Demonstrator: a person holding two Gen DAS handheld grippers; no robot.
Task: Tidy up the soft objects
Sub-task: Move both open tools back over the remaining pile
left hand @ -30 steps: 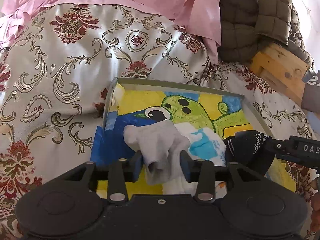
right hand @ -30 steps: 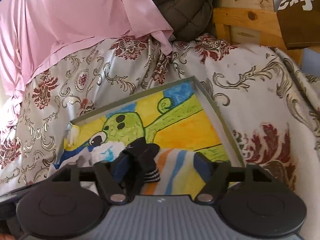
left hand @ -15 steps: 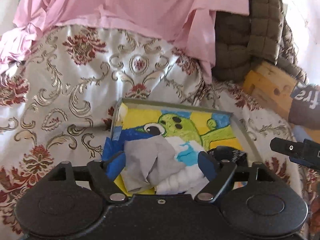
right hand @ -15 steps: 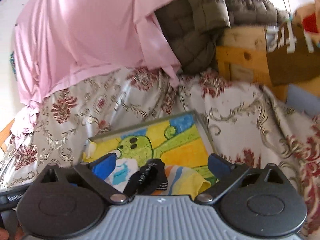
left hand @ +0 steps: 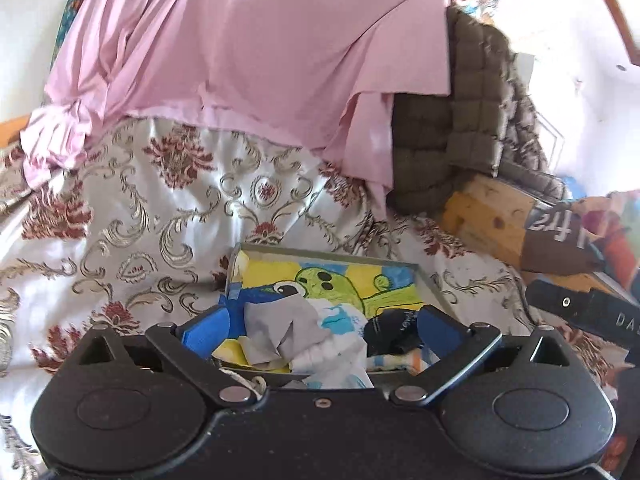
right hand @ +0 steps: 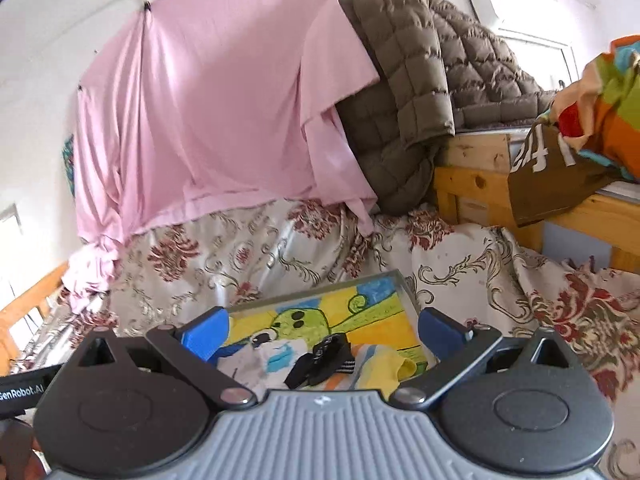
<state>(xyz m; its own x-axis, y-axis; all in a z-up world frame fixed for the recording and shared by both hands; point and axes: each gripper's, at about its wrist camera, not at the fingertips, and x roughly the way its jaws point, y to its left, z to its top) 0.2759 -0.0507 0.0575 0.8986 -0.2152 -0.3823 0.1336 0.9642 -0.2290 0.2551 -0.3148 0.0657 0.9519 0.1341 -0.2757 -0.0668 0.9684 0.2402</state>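
- Two grippers are hanging over the tray; the left gripper has just been opening and is standing wide, gripping nothing.
- The right gripper is gaping wide, empty too.
- The grey cloth, white-and-blue cloth, black sock and striped cloth are lying along the tray's near edge.
- The tray is sitting on the floral bedspread.

I see grey cloth: crumpled, lying in tray near its left end | white-and-blue cloth: bunched, touching grey cloth on its right | black sock: folded, resting on striped orange-yellow cloth | tray: shallow, cartoon-printed floor, flat on bedspread.
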